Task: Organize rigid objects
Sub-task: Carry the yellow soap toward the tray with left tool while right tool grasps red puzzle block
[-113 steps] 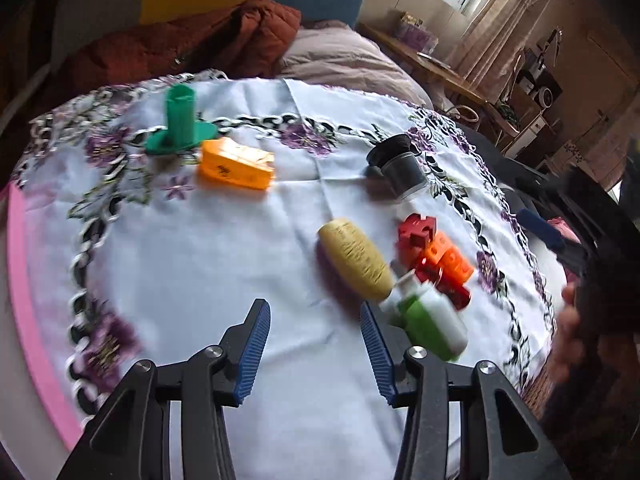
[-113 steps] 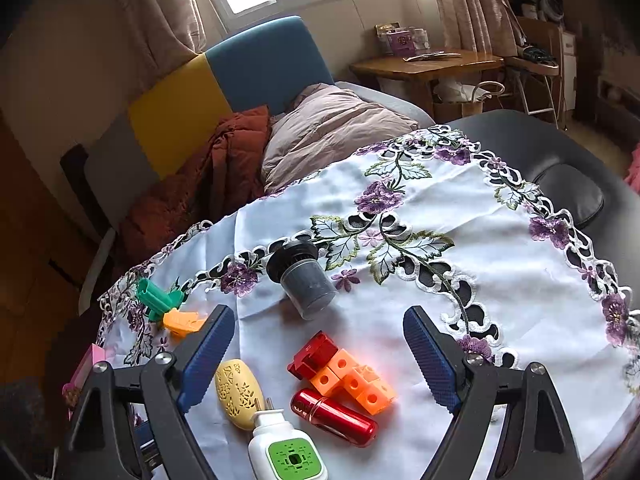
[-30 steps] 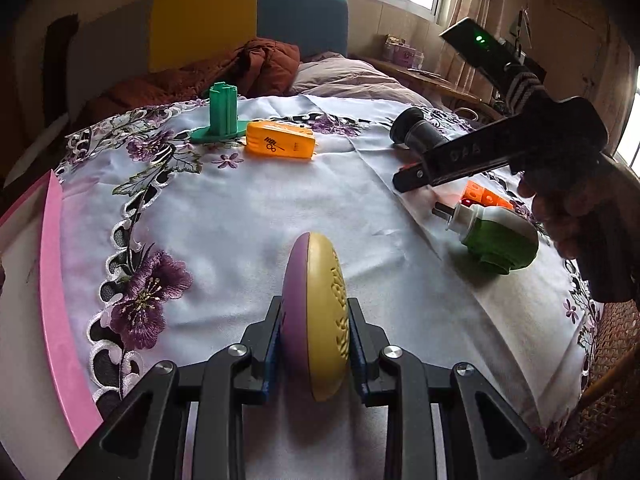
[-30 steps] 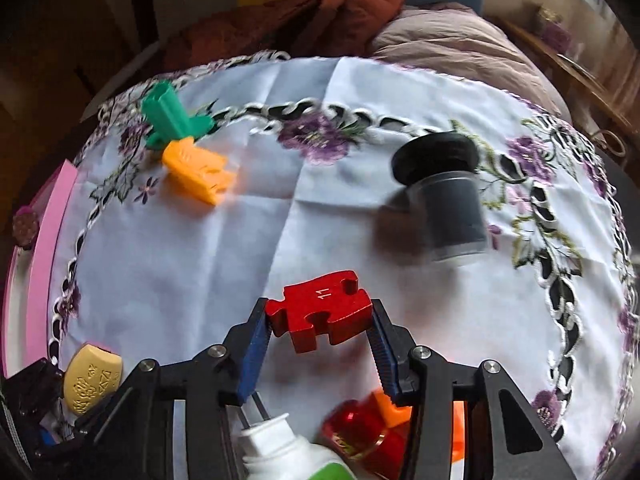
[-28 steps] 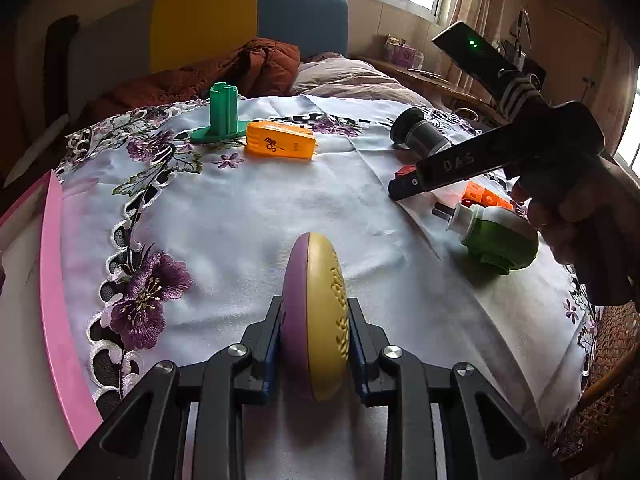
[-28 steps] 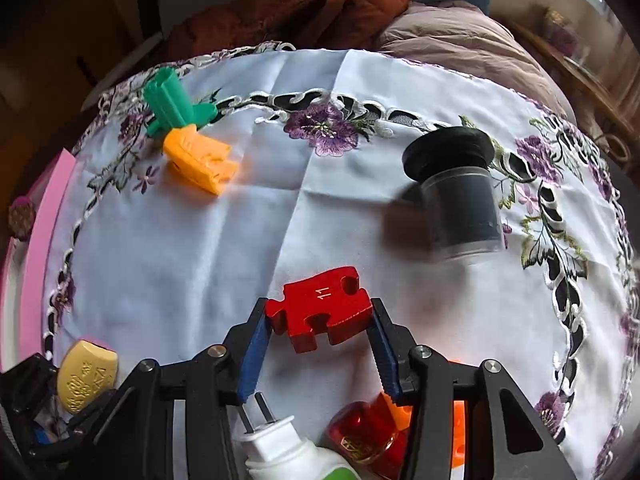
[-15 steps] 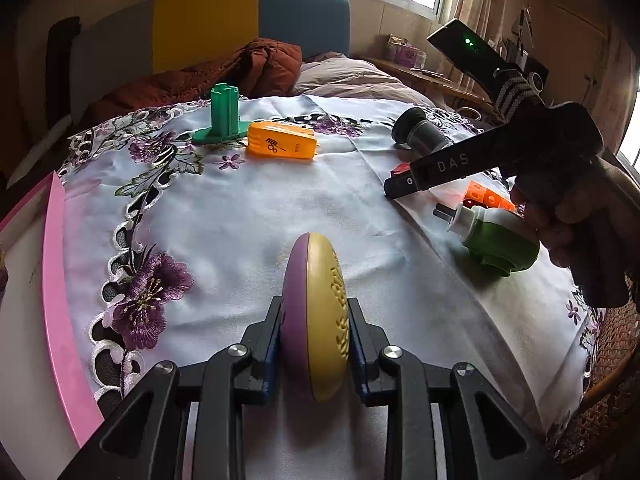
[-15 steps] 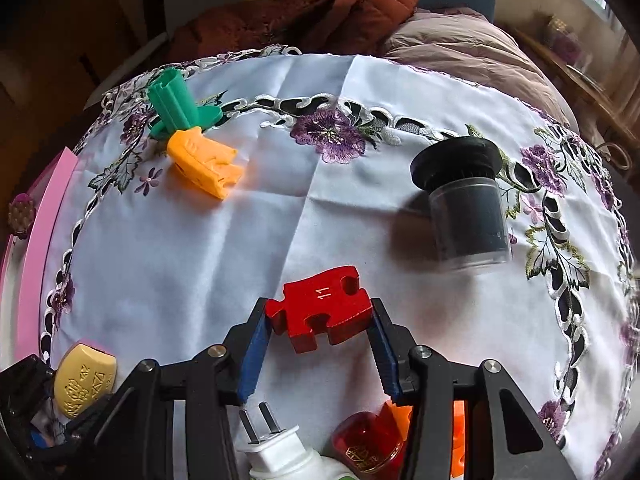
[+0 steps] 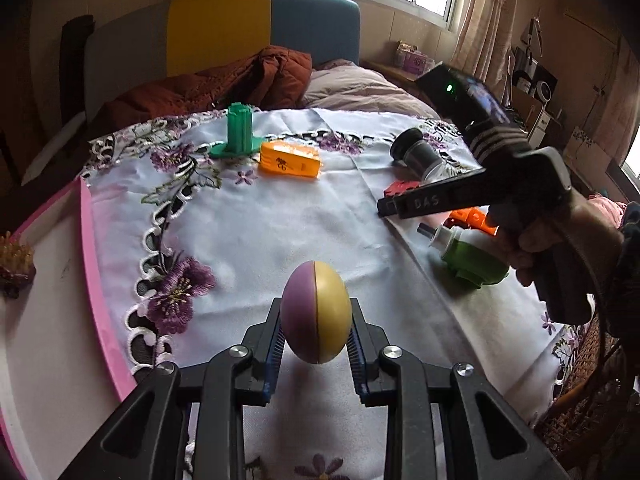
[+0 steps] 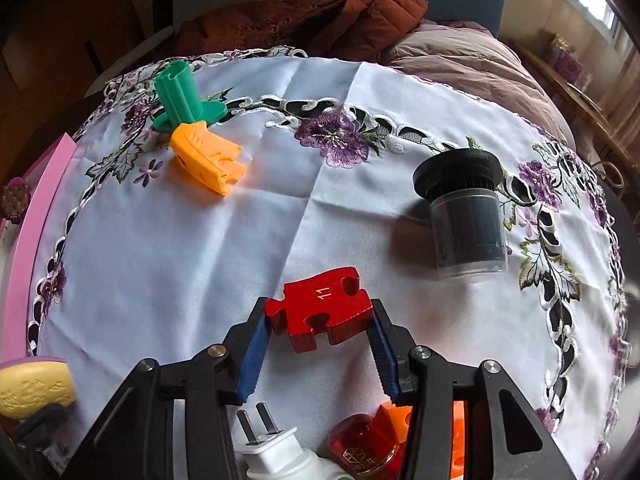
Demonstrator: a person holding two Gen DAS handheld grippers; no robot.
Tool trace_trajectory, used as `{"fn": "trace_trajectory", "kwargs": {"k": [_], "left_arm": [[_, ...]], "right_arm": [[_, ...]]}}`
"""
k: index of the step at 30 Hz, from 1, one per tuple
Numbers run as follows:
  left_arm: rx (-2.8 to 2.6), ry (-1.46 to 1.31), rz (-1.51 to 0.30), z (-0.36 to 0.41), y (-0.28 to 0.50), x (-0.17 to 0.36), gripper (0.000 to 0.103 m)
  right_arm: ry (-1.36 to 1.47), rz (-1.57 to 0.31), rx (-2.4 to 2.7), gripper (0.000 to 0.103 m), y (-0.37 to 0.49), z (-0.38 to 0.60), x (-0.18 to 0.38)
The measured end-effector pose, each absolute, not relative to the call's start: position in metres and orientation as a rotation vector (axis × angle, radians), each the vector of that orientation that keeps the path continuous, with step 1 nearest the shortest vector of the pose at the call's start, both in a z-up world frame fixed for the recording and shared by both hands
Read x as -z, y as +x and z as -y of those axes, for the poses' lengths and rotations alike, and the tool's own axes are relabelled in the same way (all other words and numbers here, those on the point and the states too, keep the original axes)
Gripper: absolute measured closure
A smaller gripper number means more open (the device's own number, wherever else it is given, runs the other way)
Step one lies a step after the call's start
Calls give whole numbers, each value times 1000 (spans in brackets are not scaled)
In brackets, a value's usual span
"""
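Left tool (image 9: 316,334) clamping egg (image 9: 315,312), right tool (image 10: 318,330) gripping puzzle piece (image 10: 322,310)

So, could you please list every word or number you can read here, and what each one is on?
"11": on the red puzzle piece held in the right claw.
"DAS": on the right claw's side, seen from the left wrist camera.
Black print on the orange block: too small to read.
Embossing on the yellow-and-purple egg: unreadable.

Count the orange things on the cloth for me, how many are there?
2 clearly: an orange box lying beside the green stand, and an orange block piece partly hidden behind the right gripper. More could be hidden there.
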State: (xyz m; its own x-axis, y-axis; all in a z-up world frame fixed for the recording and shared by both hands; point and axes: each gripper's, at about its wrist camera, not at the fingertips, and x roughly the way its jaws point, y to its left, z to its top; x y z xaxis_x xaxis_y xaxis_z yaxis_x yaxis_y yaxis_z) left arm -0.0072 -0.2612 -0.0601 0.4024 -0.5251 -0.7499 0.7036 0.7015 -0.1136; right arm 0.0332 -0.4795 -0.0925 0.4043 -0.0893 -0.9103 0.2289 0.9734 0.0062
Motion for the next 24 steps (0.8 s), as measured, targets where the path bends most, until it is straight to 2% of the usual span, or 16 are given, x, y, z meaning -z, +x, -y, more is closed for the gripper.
{"fn": "trace_trajectory", "kwargs": {"k": [24], "left_arm": [[742, 129, -868, 221, -6, 33, 75]], "right_arm": [[92, -1135, 207, 55, 32, 475, 93]]}}
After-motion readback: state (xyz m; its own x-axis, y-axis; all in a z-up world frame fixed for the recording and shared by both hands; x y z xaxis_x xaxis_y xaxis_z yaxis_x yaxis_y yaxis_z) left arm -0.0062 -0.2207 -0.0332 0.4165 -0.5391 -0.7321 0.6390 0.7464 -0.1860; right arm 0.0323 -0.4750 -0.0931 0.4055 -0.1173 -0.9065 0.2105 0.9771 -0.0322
